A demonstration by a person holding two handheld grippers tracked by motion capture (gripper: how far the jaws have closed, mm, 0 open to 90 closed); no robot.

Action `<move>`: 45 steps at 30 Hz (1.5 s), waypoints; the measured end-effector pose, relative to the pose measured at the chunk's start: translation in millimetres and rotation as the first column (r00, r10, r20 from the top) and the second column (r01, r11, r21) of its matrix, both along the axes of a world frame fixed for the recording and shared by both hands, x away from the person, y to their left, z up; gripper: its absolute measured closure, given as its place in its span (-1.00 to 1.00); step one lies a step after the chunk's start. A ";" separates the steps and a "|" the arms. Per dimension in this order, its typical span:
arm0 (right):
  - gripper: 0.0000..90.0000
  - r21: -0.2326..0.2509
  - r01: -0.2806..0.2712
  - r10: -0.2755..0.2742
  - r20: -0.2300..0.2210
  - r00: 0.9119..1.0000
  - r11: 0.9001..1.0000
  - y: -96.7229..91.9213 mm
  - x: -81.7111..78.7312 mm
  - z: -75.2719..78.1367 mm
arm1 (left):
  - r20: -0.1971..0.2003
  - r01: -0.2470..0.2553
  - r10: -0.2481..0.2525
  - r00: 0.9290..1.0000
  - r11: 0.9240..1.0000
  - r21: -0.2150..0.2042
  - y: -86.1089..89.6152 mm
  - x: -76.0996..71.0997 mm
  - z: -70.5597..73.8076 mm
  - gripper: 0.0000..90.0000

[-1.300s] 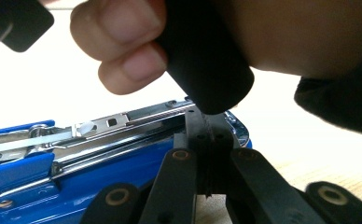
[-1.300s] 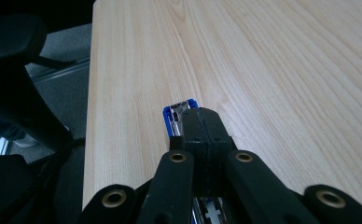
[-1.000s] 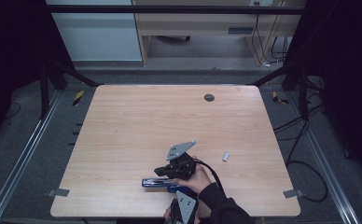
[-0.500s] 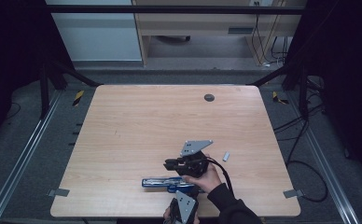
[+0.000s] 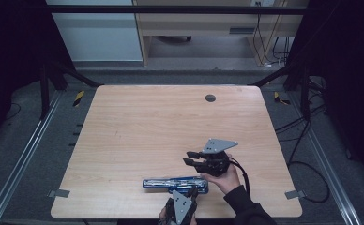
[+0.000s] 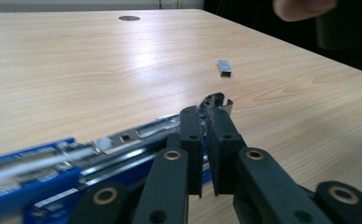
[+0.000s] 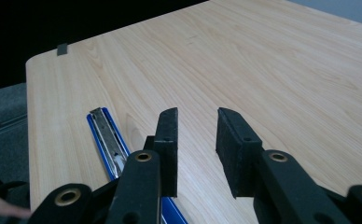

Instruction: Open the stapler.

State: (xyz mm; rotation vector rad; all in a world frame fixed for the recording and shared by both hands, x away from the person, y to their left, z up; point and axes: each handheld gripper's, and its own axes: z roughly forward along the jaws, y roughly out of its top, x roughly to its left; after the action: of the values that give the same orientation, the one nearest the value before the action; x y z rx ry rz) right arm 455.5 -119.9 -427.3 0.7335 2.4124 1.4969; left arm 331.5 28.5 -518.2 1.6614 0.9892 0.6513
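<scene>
A blue stapler [image 5: 170, 182] lies swung open along the table's near edge, its metal staple rail [image 7: 105, 135] facing up. My left gripper [image 5: 193, 190] sits at its right end. In the left gripper view the left gripper [image 6: 206, 112] has its jaws almost together on the stapler's metal end [image 6: 216, 100]; they have just been opening slightly. My right gripper [image 5: 189, 157] hovers above the table just beyond the stapler, pointing left. Its jaws have just been opening, and nothing is between the right gripper's [image 7: 195, 114] pads. A small block of staples [image 6: 224, 67] rests on the wood.
A round grommet [image 5: 210, 98] is set in the table's far side. Bare wood [image 5: 147, 126] stretches left and back. Metal frame rails [image 5: 30, 150] flank the table, and cables [image 5: 307, 140] lie on the floor at right. The right hand's thumb [image 6: 305, 7] hangs overhead.
The right gripper has lifted off the stapler and moved right and away, its jaws spreading apart. The left gripper and the stapler have stayed in place.
</scene>
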 end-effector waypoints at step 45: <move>0.29 -0.140 0.504 -0.514 -0.050 0.856 0.852 -116.2 -9.3 -30.9 | 0.020 0.068 -0.073 0.997 0.983 0.172 118.9 73.4 106.7 0.23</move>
State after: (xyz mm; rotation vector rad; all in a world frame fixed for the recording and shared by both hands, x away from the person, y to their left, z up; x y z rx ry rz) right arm 446.3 -236.1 -458.2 1.3059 2.0973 1.1083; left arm 404.9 147.4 -411.5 1.8250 0.8712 0.7256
